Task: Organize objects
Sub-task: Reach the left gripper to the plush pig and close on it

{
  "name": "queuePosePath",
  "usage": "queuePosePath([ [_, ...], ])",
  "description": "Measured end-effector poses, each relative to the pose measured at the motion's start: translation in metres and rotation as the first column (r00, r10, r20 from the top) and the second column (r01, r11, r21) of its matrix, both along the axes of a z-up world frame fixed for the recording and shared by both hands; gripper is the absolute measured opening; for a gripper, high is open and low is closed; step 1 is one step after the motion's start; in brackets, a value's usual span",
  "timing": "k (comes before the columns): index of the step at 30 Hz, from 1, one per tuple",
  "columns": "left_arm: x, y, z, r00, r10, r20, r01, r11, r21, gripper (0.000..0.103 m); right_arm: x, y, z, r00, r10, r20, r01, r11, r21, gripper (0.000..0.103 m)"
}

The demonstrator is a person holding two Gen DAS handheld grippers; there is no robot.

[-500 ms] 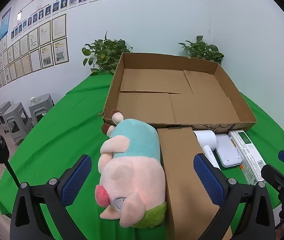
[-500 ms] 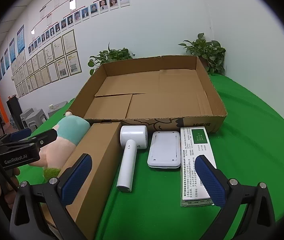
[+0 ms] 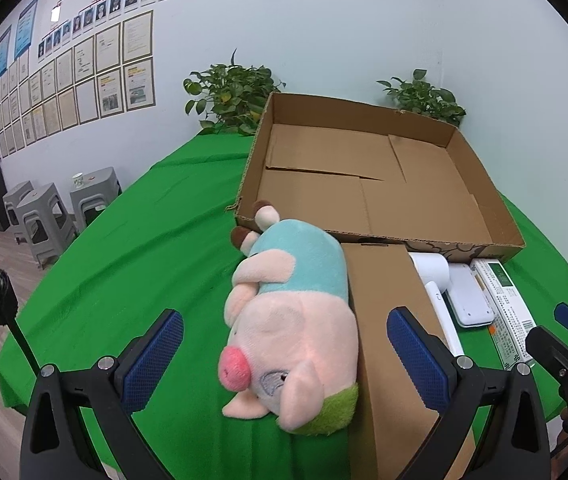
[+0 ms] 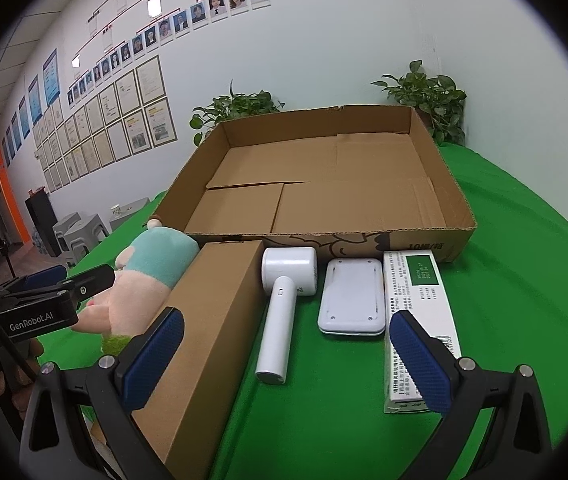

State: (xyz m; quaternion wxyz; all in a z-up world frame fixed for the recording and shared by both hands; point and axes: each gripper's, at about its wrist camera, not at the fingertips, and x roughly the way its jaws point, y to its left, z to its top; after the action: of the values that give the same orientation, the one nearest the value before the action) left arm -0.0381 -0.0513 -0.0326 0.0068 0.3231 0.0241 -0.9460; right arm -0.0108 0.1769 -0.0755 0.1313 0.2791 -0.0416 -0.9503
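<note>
- Jaws of both the left gripper [image 3: 284, 354] and right gripper [image 4: 286, 354] stand wide apart, empty.
- One shallow brown cardboard tray [image 4: 460, 216] sits empty mid-tabletop [image 4: 524, 280]; its near wall reads "10".
- Along that wall: one pink-and-teal plush pig [image 3: 296, 320], one long brown carton [image 4: 211, 320], one white handheld device [image 4: 284, 300], one flat white pad [image 4: 352, 300], one green-labelled white box [image 4: 416, 292].

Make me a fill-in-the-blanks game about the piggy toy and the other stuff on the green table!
1. The plush pig lies right beside the long ____ box.
2. The big cardboard tray has ____ inside it.
3. The white handheld device lies between the long box and the flat white ____.
4. Both the left gripper and right gripper are ____.

Missing words: cardboard; nothing; gadget; open
</note>
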Motion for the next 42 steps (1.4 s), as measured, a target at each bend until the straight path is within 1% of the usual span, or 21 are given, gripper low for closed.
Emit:
queuePosePath([
  [5,0.001,-0.005,0.000,1.000,0.012,0.020,-0.013,1.000,0.020,0.103,0.000,0.000,0.008,0.999,0.029,-0.015,-0.029,1.000,-0.007,0.102],
  [8,0.001,-0.003,0.001,1.000,-0.008,0.017,0.008,1.000,0.024,0.103,-0.003,-0.001,0.012,0.999,0.025,-0.025,-0.024,1.000,0.008,0.102],
  [11,-0.002,-0.001,-0.002,0.999,-0.036,0.022,0.035,0.999,0.028,0.103,-0.006,0.002,0.011,1.000,0.006,-0.016,-0.006,1.000,0.002,0.102],
  [15,-0.008,-0.003,-0.012,0.996,-0.071,0.046,0.069,0.997,0.039,0.103,-0.004,0.001,0.010,1.000,-0.014,-0.022,0.015,0.999,0.029,0.102],
  [18,-0.013,-0.008,-0.018,0.994,-0.089,0.057,0.087,0.995,0.047,0.103,-0.003,0.002,0.012,0.999,-0.024,-0.025,0.024,1.000,0.006,0.102],
  [22,-0.020,-0.019,-0.033,0.990,-0.119,0.076,0.113,0.990,0.085,0.101,0.002,0.001,0.017,1.000,0.017,-0.015,-0.018,0.998,-0.068,0.102],
  [25,-0.023,-0.024,-0.046,0.983,-0.156,0.097,0.145,0.983,0.110,0.091,0.007,-0.001,0.025,0.998,0.059,-0.002,-0.058,0.990,-0.128,0.102],
  [26,-0.024,-0.025,-0.049,0.981,-0.164,0.106,0.152,0.981,0.118,0.084,0.008,-0.003,0.028,0.997,0.076,-0.003,-0.076,0.987,-0.144,0.102],
  [27,-0.026,-0.026,-0.053,0.977,-0.181,0.113,0.165,0.977,0.138,0.081,0.007,-0.006,0.033,0.995,0.100,-0.005,-0.099,0.982,-0.158,0.102],
  [28,-0.025,-0.029,-0.056,0.974,-0.201,0.106,0.180,0.968,0.174,0.079,0.005,-0.010,0.036,0.993,0.120,-0.005,-0.119,0.979,-0.164,0.102],
  [29,-0.026,-0.030,-0.057,0.973,-0.207,0.103,0.186,0.965,0.183,0.076,0.003,-0.014,0.039,0.991,0.137,-0.001,-0.135,0.976,-0.168,0.102],
  [30,-0.027,-0.029,-0.057,0.972,-0.210,0.101,0.190,0.965,0.180,0.072,0.000,-0.020,0.042,0.988,0.154,-0.002,-0.152,0.973,-0.173,0.102],
  [31,-0.027,-0.027,-0.057,0.972,-0.216,0.095,0.197,0.965,0.173,0.070,-0.004,-0.026,0.045,0.984,0.175,-0.002,-0.173,0.969,-0.178,0.102],
  [33,-0.027,-0.025,-0.059,0.971,-0.219,0.093,0.202,0.965,0.165,0.062,-0.012,-0.041,0.046,0.977,0.213,0.014,-0.207,0.963,-0.174,0.102],
  [36,-0.022,-0.030,-0.058,0.974,-0.206,0.090,0.186,0.964,0.191,0.054,-0.025,-0.063,0.042,0.963,0.264,0.054,-0.251,0.952,-0.175,0.102],
  [39,-0.011,-0.036,-0.058,0.974,-0.208,0.092,0.184,0.959,0.217,0.050,-0.040,-0.083,0.035,0.940,0.322,0.109,-0.299,0.936,-0.187,0.102],
  [42,0.002,-0.041,-0.056,0.974,-0.204,0.096,0.180,0.959,0.218,0.049,-0.057,-0.103,0.025,0.913,0.367,0.177,-0.331,0.921,-0.205,0.102],
])
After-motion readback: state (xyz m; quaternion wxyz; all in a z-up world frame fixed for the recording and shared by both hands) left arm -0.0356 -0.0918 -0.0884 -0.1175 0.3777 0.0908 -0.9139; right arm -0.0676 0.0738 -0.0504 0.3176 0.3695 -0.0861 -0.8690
